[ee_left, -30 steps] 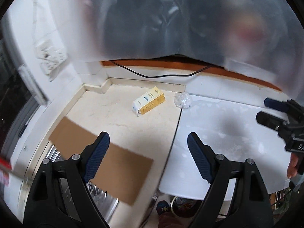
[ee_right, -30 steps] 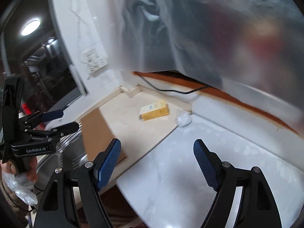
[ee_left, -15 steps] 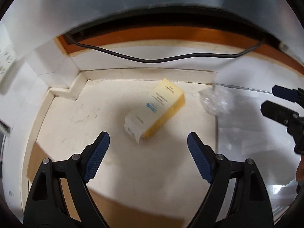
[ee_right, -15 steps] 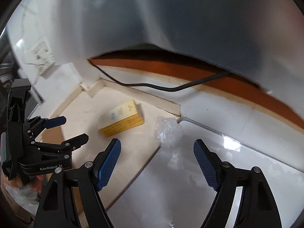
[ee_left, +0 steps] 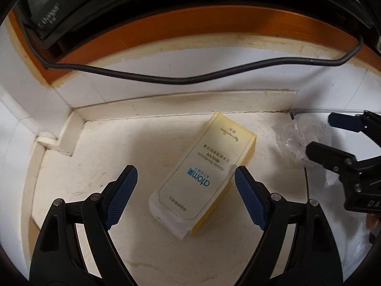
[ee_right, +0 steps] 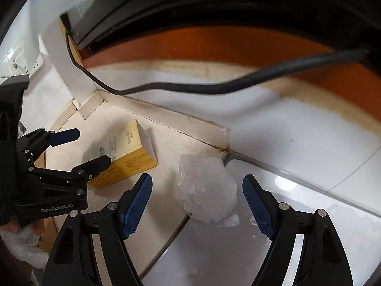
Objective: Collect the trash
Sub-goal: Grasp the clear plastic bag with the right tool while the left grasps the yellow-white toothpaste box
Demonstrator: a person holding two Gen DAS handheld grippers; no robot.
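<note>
Cream desk [ee_left: 100,250] had drawn near: left hand-held gripper [ee_left: 185,186] straddled the yellow box [ee_left: 204,176] wide, right hand-held gripper [ee_right: 197,197] wide around crumpled plastic [ee_right: 207,186], both ready for grasping

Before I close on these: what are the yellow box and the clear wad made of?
Yellow box: looks like thin printed cardboard, smooth with a slight sheen; crisp folded edges and printed text.
Clear wad: apparently thin crumpled plastic film, translucent and glossy, with crinkles catching the light.
</note>
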